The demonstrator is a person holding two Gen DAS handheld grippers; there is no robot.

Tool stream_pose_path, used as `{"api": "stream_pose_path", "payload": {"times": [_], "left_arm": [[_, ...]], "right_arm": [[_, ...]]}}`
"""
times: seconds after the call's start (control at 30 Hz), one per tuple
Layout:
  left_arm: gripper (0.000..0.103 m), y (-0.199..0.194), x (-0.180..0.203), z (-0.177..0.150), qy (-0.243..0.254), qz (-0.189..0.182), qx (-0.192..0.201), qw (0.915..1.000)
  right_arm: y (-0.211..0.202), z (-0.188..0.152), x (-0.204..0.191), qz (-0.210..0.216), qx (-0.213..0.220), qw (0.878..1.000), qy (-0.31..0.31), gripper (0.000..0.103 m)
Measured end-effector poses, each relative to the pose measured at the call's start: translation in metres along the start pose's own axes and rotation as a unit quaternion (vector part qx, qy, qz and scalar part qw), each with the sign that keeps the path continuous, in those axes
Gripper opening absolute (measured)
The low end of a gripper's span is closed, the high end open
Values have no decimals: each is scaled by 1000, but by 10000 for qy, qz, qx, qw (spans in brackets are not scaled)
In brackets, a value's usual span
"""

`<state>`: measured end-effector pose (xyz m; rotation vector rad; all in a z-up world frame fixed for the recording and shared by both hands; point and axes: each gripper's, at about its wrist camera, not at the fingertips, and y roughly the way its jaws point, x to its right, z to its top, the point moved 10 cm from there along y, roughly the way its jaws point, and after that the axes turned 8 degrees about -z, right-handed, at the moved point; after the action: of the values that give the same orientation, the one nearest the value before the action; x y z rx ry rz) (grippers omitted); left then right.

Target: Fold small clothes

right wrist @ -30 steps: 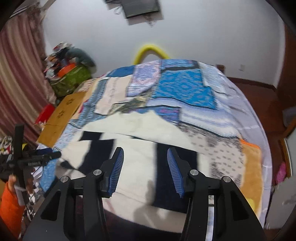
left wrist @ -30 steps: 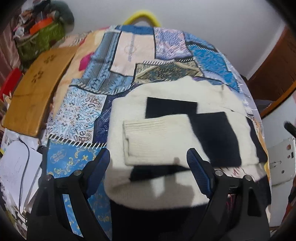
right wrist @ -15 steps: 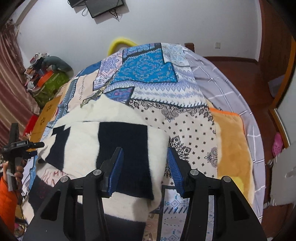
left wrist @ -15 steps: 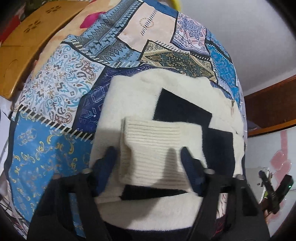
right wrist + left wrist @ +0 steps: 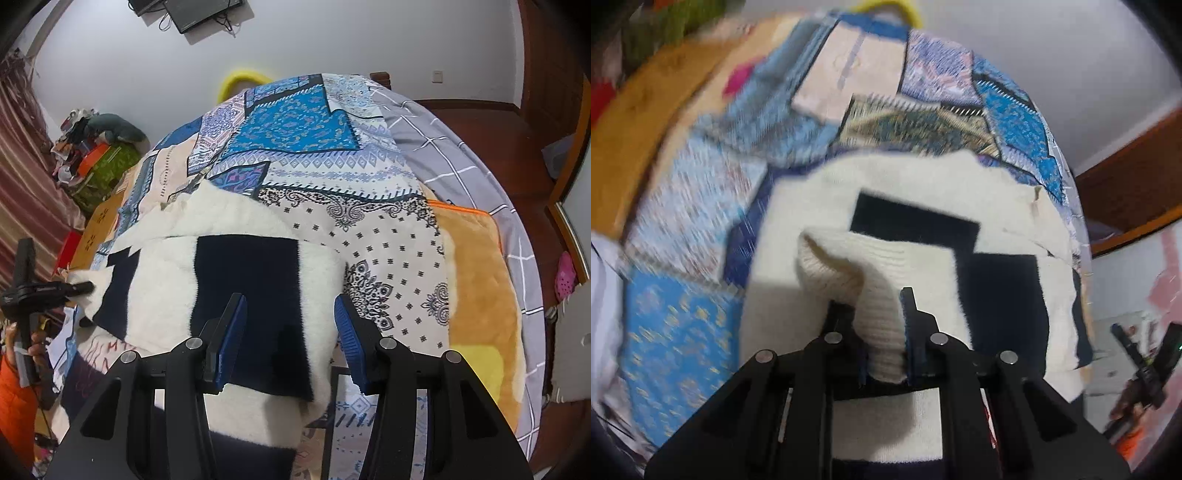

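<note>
The left gripper [image 5: 882,325] has its fingers squeezed shut on the cuff [image 5: 875,273], which sticks out forward and a bit left from them. The cuff is part of the sweater [image 5: 243,288], lying flat on the bed [image 5: 391,236]. The right gripper [image 5: 290,332] hangs wide open over the sweater's right edge, holding nothing. The left one is nearer the sleeve. A quilt [image 5: 295,122] covers the bed.

Patchwork bedspread [image 5: 701,192] motion-blurred at left; sweater [image 5: 960,184] near hem cut off by bottom edge (ribbed cuff [image 5: 882,295] hides left finger).
</note>
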<state>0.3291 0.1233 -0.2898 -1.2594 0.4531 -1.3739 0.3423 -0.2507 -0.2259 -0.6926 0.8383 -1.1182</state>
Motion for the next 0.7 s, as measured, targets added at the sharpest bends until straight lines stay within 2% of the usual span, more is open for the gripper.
{"api": "stream_pose_path", "payload": {"times": [0.13, 0.27, 0.4, 0.53, 0.7], "left_arm": [[13, -34, 25, 18, 598, 291, 518, 9964], [13, -70, 47, 37, 904, 333, 1035, 9899], [13, -84, 53, 50, 1057, 520, 1326, 9842], [13, -79, 41, 50, 1135, 791, 1321, 9815], [13, -49, 5, 40, 861, 925, 986, 9871]], "right_arm": [[-1, -2, 7, -73, 32, 9999, 76, 46], [1, -6, 12, -91, -7, 9999, 130, 46], [3, -11, 11, -62, -52, 9999, 129, 46], [9, -20, 5, 26, -156, 9998, 100, 46], [21, -34, -10, 82, -352, 9993, -95, 46]]}}
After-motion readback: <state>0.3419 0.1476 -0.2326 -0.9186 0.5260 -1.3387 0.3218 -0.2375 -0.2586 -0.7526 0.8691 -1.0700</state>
